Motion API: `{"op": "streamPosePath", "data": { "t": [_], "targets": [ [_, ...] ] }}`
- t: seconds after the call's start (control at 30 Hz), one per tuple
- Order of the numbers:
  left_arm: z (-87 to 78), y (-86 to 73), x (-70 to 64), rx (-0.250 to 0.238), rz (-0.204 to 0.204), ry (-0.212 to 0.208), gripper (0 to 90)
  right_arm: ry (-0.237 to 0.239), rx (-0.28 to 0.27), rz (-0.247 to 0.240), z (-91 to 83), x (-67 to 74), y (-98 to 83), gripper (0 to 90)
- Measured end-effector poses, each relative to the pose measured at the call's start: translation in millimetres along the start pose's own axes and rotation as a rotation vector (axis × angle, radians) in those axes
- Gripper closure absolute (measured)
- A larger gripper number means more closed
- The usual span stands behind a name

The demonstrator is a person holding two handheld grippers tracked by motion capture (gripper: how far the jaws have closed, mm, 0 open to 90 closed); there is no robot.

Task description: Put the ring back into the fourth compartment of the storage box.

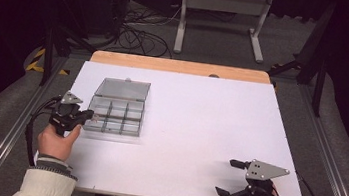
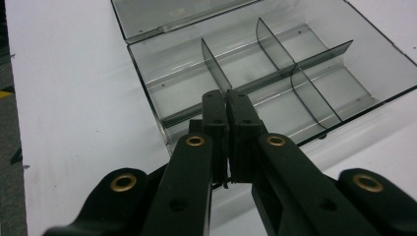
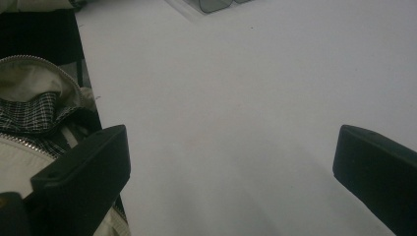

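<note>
boxes: one clear compartment box sitting at 10 o'clock, six cells showing | lids: one lying open | grippers: two, left, right | tables: one

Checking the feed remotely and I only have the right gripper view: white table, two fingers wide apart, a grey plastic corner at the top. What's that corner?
Observer: A clear compartment box, lid open and lying flat behind it, on the left part of the white table.
Operator: Anything in it?
Observer: The left gripper view shows the near compartments bare, just smoky dividers.
Operator: Where's the left gripper?
Observer: The left gripper is at the box's near-left edge, fingers shut together with nothing between them.
Operator: And mine relative to the box?
Observer: In the high view the right gripper sits open at the table's near-right corner, well apart from the box.
</note>
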State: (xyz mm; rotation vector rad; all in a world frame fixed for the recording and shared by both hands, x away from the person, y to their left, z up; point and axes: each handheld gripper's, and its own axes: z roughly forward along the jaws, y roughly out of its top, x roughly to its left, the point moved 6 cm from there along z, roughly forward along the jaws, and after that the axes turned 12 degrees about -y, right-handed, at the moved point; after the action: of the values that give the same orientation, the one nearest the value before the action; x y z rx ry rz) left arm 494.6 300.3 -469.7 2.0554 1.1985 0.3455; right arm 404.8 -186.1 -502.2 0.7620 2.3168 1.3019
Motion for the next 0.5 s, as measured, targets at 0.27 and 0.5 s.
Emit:
{"op": "streamPosePath", "data": {
  "t": [0.27, 0.5],
  "targets": [
    [7.0, -3.4, 5.1, 0.016, -0.011, 0.002, 87.9, 0.003, -0.001, 0.001, 0.0, 0.2, -0.1, 1.5],
    [13.1, -4.4, 6.7, 0.037, -0.023, -0.006, 87.9, 0.005, 0.0, -0.001, 0.1, 0.2, -0.2, 1.5]
  ]
}}
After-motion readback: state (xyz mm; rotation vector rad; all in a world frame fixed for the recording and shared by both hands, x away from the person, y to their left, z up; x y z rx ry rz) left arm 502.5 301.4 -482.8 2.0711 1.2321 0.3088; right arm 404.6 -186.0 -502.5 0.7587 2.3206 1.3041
